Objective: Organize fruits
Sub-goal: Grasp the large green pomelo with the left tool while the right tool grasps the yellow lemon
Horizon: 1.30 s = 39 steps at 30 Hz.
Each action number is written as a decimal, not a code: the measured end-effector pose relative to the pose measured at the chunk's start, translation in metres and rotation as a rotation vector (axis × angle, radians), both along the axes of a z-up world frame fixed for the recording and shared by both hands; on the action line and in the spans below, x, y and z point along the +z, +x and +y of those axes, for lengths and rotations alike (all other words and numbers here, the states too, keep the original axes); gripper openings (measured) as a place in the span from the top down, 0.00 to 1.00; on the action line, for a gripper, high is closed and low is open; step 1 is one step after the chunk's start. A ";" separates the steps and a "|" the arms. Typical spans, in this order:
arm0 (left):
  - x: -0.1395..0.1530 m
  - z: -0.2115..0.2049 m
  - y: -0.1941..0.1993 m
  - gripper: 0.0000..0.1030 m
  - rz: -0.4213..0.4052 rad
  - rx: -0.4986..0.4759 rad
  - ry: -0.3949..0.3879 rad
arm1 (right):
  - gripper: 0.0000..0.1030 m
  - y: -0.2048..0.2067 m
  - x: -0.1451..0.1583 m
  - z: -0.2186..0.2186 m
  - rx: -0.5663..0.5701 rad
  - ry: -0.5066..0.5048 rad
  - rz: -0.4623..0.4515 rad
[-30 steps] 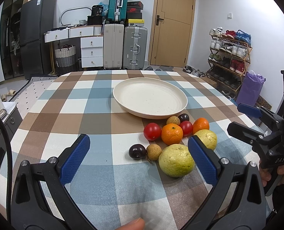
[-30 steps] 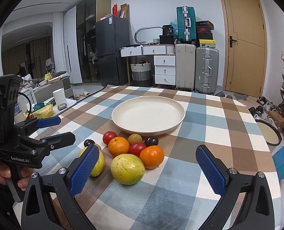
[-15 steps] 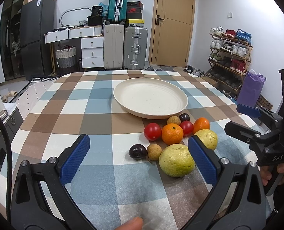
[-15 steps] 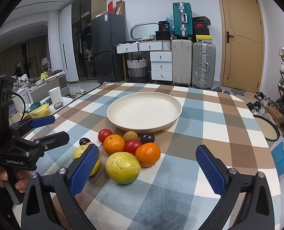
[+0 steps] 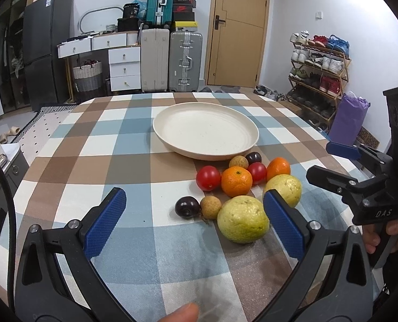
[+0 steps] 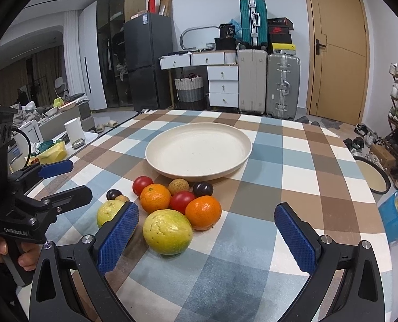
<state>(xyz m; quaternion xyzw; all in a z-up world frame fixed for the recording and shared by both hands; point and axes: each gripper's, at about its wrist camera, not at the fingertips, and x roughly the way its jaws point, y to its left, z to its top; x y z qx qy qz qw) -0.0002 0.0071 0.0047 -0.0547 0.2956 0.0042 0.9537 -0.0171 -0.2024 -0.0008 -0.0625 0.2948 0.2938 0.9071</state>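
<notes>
On checked tablecloth [image 5: 134, 161]: empty plate [image 5: 205, 131]; clustered fruits [image 5: 236, 181].

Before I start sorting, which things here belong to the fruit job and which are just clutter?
For the job:
- wide cream round plate, with nothing on it
- two oranges
- two red tomatoes
- two yellow-green guavas
- two dark plums
- two tan longans

Lying about:
- white cup
- blue container
</notes>
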 end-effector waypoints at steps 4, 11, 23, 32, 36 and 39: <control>-0.007 -0.009 0.004 0.01 0.029 -0.033 0.006 | 0.00 0.005 -0.004 0.003 0.013 -0.013 0.061; -0.014 -0.018 0.009 0.09 0.101 -0.120 0.015 | 0.00 0.010 -0.016 0.012 0.051 -0.035 0.163; -0.034 -0.039 0.021 0.36 0.187 -0.199 -0.004 | 0.16 0.015 -0.031 0.025 0.106 -0.049 0.254; -0.036 -0.045 0.026 0.51 0.213 -0.234 -0.026 | 0.28 0.018 -0.037 0.027 0.123 -0.034 0.300; -0.035 -0.047 0.026 0.52 0.206 -0.239 -0.025 | 0.31 0.020 -0.038 0.027 0.131 -0.007 0.323; -0.033 -0.044 0.024 0.53 0.196 -0.244 -0.047 | 0.38 0.021 -0.039 0.028 0.137 -0.007 0.329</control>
